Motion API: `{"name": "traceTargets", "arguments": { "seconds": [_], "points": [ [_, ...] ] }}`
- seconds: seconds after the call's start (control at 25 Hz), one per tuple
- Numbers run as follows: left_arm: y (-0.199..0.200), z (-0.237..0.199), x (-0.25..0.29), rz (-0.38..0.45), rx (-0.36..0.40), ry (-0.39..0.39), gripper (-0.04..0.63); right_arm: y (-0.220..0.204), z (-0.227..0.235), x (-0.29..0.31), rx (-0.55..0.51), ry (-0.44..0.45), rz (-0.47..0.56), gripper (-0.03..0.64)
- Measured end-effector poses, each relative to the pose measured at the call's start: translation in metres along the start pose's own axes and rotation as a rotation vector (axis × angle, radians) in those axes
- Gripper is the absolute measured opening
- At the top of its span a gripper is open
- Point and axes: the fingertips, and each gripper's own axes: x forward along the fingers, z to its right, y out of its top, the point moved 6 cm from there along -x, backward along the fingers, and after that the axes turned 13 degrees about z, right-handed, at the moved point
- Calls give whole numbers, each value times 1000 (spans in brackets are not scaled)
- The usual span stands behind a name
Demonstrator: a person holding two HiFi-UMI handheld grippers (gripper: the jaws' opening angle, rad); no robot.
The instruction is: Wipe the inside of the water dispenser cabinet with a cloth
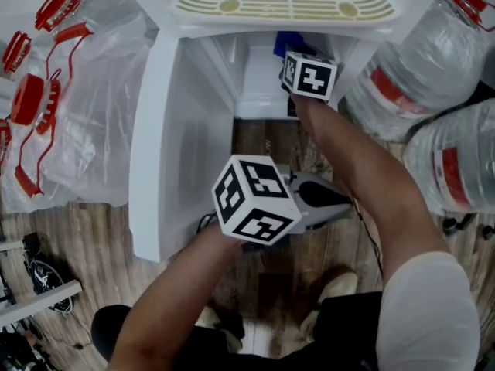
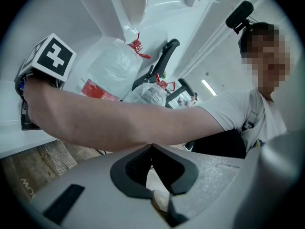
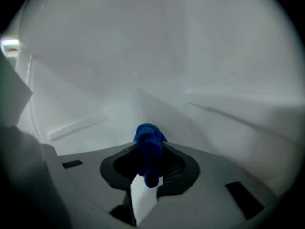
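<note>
The cloth (image 3: 148, 147) is deep blue against the plain white walls of the water dispenser cabinet (image 1: 193, 130). The drip grille (image 1: 286, 2) on top is cream with slotted stripes. The near marker cube (image 1: 255, 199) and the far marker cube (image 1: 309, 74) bear black squares on white. The water bottles (image 1: 418, 76) are clear with red bands. The floor (image 1: 263, 141) is brown wood grain.

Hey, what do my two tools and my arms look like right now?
Both tools have light grey bodies with dark jaw pads: left tool, right tool. Each carries a white cube with black square markers. Arms are bare below a white short sleeve.
</note>
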Motion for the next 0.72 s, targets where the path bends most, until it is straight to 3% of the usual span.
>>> {"name": "traceTargets", "arguments": {
  "seconds": [0.32,0.52,0.72],
  "points": [
    [1,2,-1,1,7,-5,0,63,-30,-16,92,65,160,83],
    [2,6,1,-2,13,-25,0,87,-19,-22,135,-13,207,79],
    [1,7,-9,-4,13,-17,0,70,-3,-16,132,-101,183,78]
  ]
}}
